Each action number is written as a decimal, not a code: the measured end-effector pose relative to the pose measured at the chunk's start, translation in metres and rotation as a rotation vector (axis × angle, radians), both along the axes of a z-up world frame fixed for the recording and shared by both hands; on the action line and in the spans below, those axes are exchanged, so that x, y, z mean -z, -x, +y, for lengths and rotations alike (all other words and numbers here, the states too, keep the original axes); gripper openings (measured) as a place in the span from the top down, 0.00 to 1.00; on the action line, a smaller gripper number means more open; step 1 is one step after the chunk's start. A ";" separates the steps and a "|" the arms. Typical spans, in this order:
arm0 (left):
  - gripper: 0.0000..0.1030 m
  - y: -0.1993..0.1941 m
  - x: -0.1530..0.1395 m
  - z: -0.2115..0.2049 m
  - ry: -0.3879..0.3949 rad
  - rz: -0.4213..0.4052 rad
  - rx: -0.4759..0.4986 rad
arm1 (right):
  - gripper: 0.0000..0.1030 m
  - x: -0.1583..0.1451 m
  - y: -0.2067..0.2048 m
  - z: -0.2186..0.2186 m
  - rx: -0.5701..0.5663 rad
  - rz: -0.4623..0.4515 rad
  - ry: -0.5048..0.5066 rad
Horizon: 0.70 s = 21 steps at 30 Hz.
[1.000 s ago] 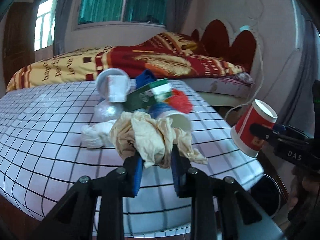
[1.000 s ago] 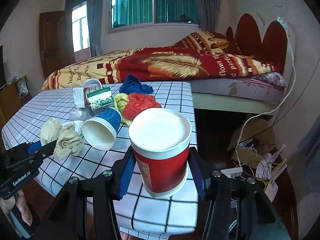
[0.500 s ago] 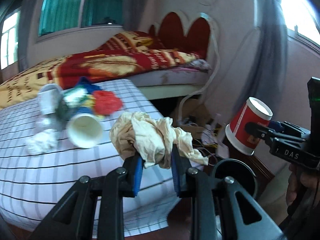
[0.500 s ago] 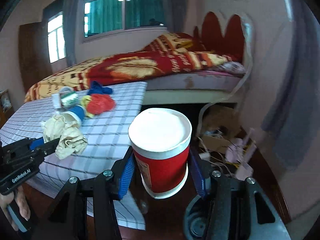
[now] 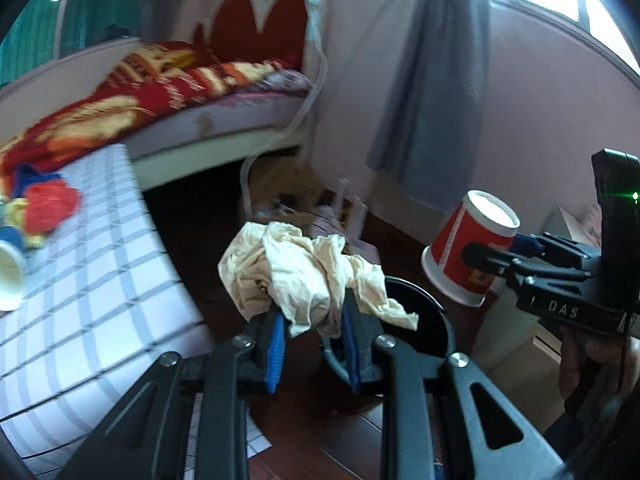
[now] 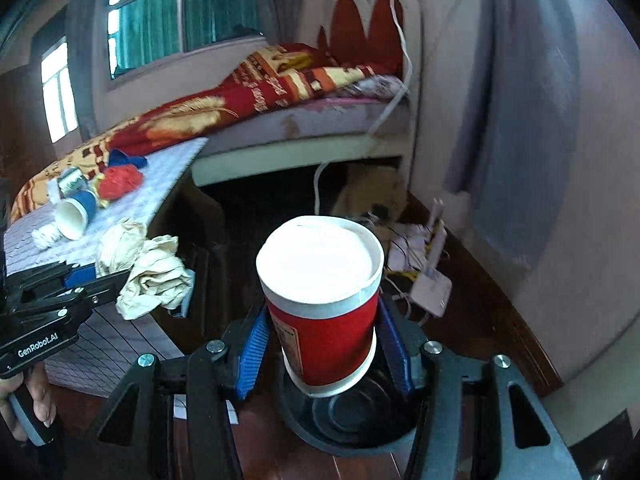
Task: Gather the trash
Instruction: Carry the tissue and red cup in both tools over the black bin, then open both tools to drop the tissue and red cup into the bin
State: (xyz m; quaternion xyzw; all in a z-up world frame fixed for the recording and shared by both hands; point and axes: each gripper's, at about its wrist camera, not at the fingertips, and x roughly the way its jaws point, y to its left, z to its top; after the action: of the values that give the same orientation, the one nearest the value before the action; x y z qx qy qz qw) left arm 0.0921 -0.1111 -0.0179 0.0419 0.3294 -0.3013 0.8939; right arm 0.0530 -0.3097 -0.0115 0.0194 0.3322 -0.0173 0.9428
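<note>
My left gripper [image 5: 314, 316] is shut on a crumpled beige paper wad [image 5: 304, 272], held in the air past the table's edge, over the near rim of a round black bin [image 5: 430, 332] on the floor. My right gripper [image 6: 320, 340] is shut on a red paper cup [image 6: 324, 320] with a white rim, held upright directly above the same black bin [image 6: 352, 416]. In the left wrist view the red cup [image 5: 468, 256] hangs to the right of the bin. In the right wrist view the paper wad [image 6: 148, 268] shows at the left, with a hand under that gripper.
The checked table [image 5: 80, 280] at the left still carries a blue cup [image 6: 76, 216], a red wad [image 6: 120, 180], a white tissue [image 6: 46, 236] and other scraps. A bed [image 6: 280, 120], cables and a cardboard box [image 6: 372, 192] lie behind on the wooden floor.
Both grippers swung right, off the table, with the paper wad and the red cup still held. The black bin came into view beneath them.
</note>
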 end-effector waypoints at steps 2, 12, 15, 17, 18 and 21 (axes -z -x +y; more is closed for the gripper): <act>0.74 -0.002 0.010 -0.015 -0.010 0.020 0.035 | 0.47 0.012 0.002 -0.009 0.010 0.022 -0.002; 0.74 -0.023 0.064 -0.073 -0.076 0.152 0.163 | 0.47 0.077 -0.003 -0.045 0.016 0.147 -0.025; 0.74 -0.031 0.077 -0.084 -0.099 0.181 0.186 | 0.46 0.091 -0.012 -0.054 0.003 0.171 -0.041; 0.74 -0.034 0.083 -0.089 -0.106 0.203 0.198 | 0.44 0.099 -0.017 -0.059 -0.010 0.180 -0.053; 0.74 -0.037 0.087 -0.091 -0.105 0.218 0.207 | 0.43 0.102 -0.020 -0.061 -0.019 0.180 -0.060; 0.67 -0.044 0.097 -0.098 -0.096 0.265 0.240 | 0.35 0.116 -0.030 -0.067 -0.036 0.206 -0.083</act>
State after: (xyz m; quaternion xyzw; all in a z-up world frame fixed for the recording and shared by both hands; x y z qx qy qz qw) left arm 0.1360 -0.2087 -0.1149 0.0836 0.4509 -0.3928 0.7972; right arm 0.0833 -0.3765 -0.1278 0.0506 0.4279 0.0114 0.9023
